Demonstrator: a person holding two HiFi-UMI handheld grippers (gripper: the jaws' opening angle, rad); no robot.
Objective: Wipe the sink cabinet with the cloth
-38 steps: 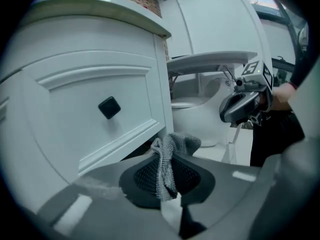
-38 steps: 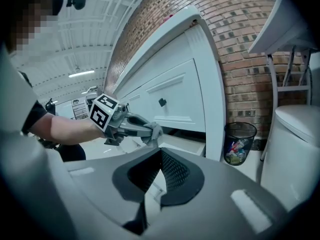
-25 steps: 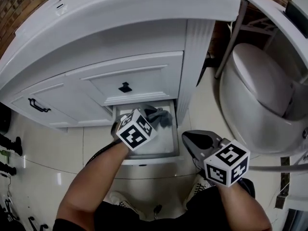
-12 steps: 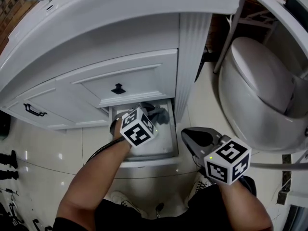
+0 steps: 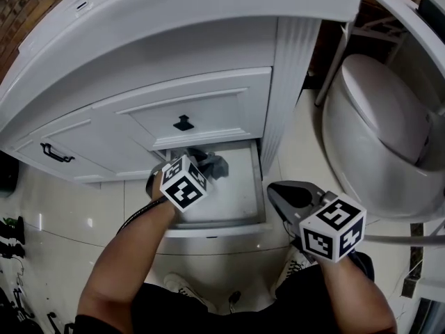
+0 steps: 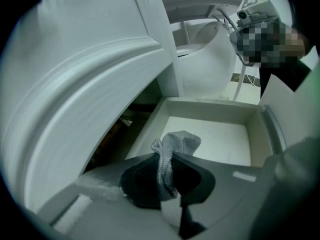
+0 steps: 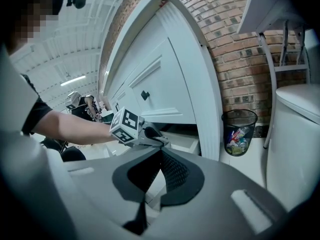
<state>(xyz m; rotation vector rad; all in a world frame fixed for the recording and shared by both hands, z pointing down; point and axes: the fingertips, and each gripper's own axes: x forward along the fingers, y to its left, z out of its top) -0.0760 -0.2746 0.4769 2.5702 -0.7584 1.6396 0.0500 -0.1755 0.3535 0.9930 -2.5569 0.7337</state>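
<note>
We record the white sink cabinet (image 5: 201, 113) with its bottom drawer (image 5: 236, 200) standing open. Our left gripper (image 5: 198, 167) pinches the grey cloth (image 5: 214, 163) between its jaws, over the drawer's inner end. Our right gripper (image 5: 281, 195) hangs just beside the drawer, jaws pressed together, empty.

Bright, even indoor light; the white sink cabinet (image 5: 201, 110) nearly washes out on its upper curve. Small glare spots dot the glossy floor (image 5: 62, 207) at the left. Shadow lies under the cabinet's overhanging top and behind the drawer (image 5: 236, 186). A strip light (image 7: 74, 79) glows far left in the right gripper view. Wide-angle bending curves straight edges, and both gripper views darken at the corners. The cloth (image 6: 180, 141) is sharp; the left hand-held gripper (image 6: 167, 159) near the lens is soft.
</note>
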